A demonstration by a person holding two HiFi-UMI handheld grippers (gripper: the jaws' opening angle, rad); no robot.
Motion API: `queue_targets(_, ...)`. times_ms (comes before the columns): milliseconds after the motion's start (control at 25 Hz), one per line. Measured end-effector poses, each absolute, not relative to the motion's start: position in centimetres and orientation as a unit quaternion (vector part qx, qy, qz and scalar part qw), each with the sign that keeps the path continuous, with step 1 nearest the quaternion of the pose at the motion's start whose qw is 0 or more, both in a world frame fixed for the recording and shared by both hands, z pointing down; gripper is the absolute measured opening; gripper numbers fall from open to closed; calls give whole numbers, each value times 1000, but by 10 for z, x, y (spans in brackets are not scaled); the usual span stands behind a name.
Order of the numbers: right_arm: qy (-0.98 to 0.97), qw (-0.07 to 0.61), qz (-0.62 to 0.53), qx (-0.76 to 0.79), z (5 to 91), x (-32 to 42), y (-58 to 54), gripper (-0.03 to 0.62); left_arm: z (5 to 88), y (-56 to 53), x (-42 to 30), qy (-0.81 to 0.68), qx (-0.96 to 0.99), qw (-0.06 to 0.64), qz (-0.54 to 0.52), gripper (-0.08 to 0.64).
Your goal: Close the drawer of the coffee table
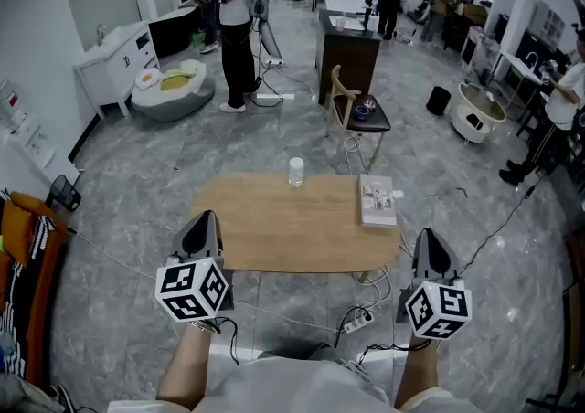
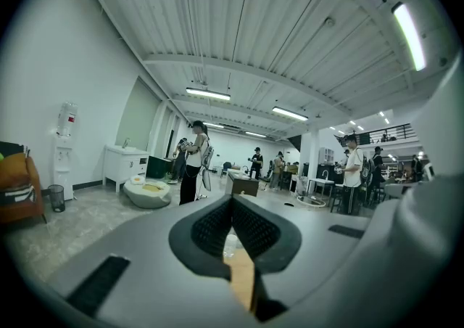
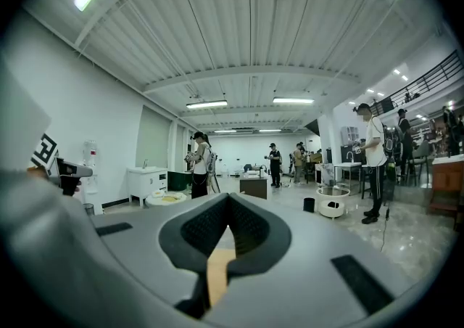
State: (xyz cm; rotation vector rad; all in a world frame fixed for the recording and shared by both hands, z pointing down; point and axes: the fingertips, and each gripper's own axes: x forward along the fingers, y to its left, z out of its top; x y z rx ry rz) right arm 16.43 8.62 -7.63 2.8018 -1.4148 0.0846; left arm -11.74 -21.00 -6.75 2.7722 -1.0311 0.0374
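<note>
Closest to us are the left gripper [image 1: 203, 228] and the right gripper [image 1: 430, 247], both level, fingers pressed together on nothing. The coffee table [image 1: 283, 230] lies just ahead of the fingertips, between them. Its drawer doesn't show from above, so we cannot tell if it is open. We judge the push either done or not begun. If not begun, the closed tips must meet the drawer front squarely.

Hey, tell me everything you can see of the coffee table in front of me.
The coffee table has a light wooden top, rectangular with rounded corners, seen from above. A small clear container stands at its far edge, and a booklet lies flat near its right end. Its drawer and legs cannot be made out from here.
</note>
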Motion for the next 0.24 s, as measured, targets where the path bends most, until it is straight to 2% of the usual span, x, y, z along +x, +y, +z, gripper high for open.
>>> queue_targets(240, -450, -6, 34, 892, -79, 166, 89, -1, -70, -205, -112, -344, 934, 99, 13, -3)
